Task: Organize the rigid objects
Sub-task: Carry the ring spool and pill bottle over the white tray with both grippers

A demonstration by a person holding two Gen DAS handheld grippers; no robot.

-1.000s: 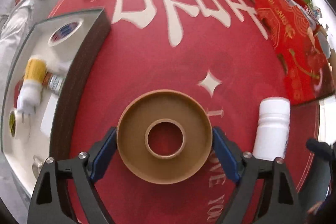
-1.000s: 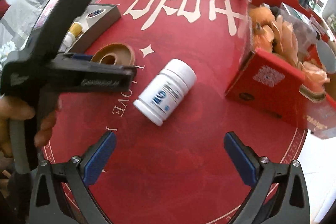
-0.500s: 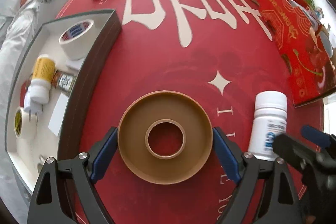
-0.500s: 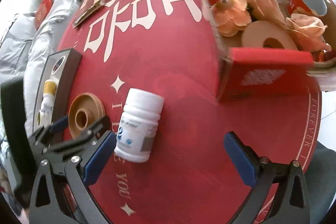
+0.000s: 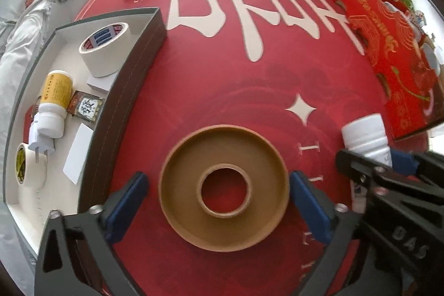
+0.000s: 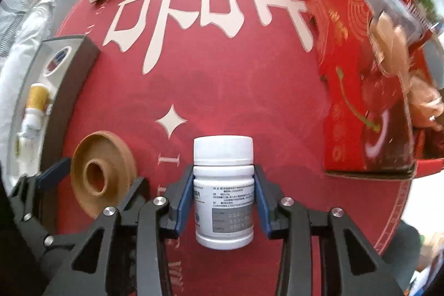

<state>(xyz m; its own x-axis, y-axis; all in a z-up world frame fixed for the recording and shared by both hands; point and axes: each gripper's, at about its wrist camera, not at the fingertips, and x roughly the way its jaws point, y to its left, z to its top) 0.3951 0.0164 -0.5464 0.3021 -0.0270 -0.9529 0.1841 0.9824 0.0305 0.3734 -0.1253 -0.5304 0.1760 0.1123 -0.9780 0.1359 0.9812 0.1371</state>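
Right gripper (image 6: 223, 201): jaws have just been closing and now pinch the bottle (image 6: 223, 185) across its body just below the cap, blue pads flat on both sides. The bottle lies on its side on the red counter (image 6: 222, 90), cap pointing away. It looks a light, stiff plastic shell with a smooth label, so likely slippery; a mid-body hold seems safer than the cap. Left gripper (image 5: 219, 193): jaws spread around the brown ring (image 5: 223, 186), pads just beside its outer wall, contact not clear. The ring lies flat, looks rigid and light, and is best taken across its rim. Beyond it on the left, the tray (image 5: 133, 74) holds tape (image 5: 106, 46) and a yellow bottle (image 5: 55, 101); a red box (image 6: 366, 113) stands on the right.
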